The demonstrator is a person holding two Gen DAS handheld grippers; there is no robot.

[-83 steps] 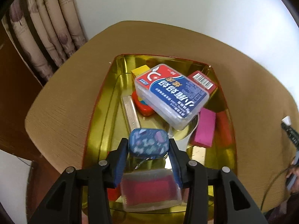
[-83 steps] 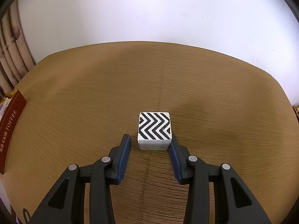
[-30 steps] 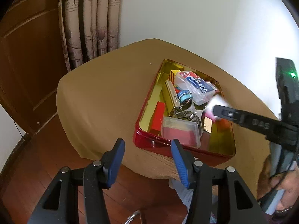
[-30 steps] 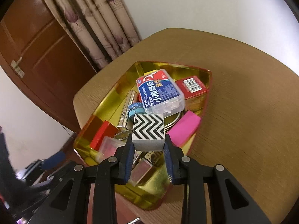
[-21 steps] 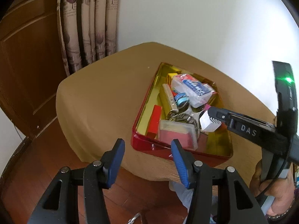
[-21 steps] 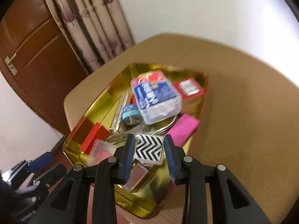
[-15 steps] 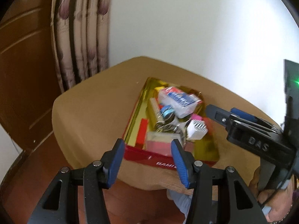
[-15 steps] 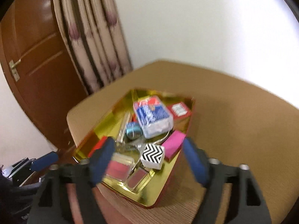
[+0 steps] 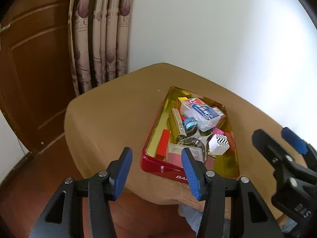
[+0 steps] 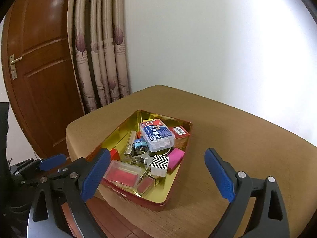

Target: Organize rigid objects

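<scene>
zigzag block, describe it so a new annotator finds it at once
On the brown table sits a red tin with a gold inside, full of small items. The zigzag block lies in its middle, beside a pink block and below the blue-labelled clear box. It alone is white with black chevron stripes.

Left gripper [image 9: 156, 170] tilted downward, jaws parted about halfway, nothing between them. Right gripper [image 10: 157, 175] angled down less steeply, jaws spread wide and opening further, nothing gripped. Both black-framed with blue pads [image 10: 219, 175], side by side.
</scene>
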